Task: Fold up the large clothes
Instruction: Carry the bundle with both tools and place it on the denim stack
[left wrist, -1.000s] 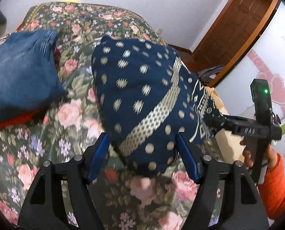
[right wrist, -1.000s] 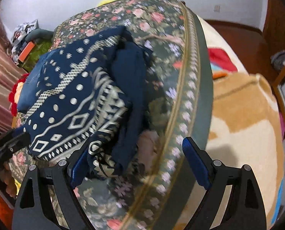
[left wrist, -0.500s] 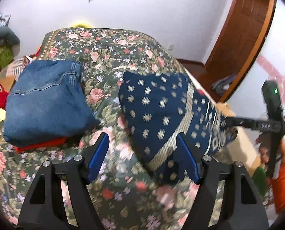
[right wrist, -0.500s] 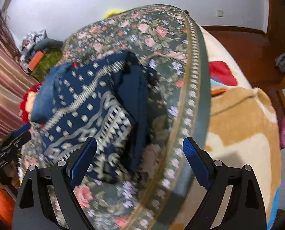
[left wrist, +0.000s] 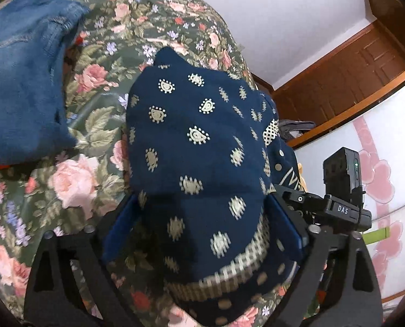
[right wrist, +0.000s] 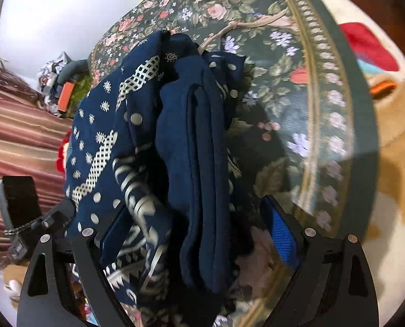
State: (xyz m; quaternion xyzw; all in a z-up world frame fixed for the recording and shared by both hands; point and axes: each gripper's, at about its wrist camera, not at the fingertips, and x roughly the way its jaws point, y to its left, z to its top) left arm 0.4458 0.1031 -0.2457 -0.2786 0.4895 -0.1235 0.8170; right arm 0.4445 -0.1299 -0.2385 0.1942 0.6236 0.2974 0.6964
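Observation:
A folded navy garment [left wrist: 197, 141] with cream dots and a lattice band lies on the floral bedspread [left wrist: 93, 125]. My left gripper [left wrist: 202, 218] straddles its near end. Its jaws are opening, and the cloth fills the gap between the blue pads [left wrist: 118, 231]. In the right wrist view the same garment [right wrist: 197, 147] shows its stacked plain navy folds. My right gripper [right wrist: 197, 231] stands open around that end. The left pad is partly behind the patterned layer, and the right pad [right wrist: 281, 234] is clear of the cloth.
Folded blue jeans [left wrist: 20, 81] lie on the bed left of the garment, over something red. The right gripper's body [left wrist: 341, 190] shows beyond the garment. The bedspread's bordered edge [right wrist: 336, 125] drops to a beige blanket [right wrist: 393, 163]. A wooden door [left wrist: 365, 68] is behind.
Both grippers have come down close over the navy garment, which now sits between each pair of jaws. The left jaws stand wider apart than before.

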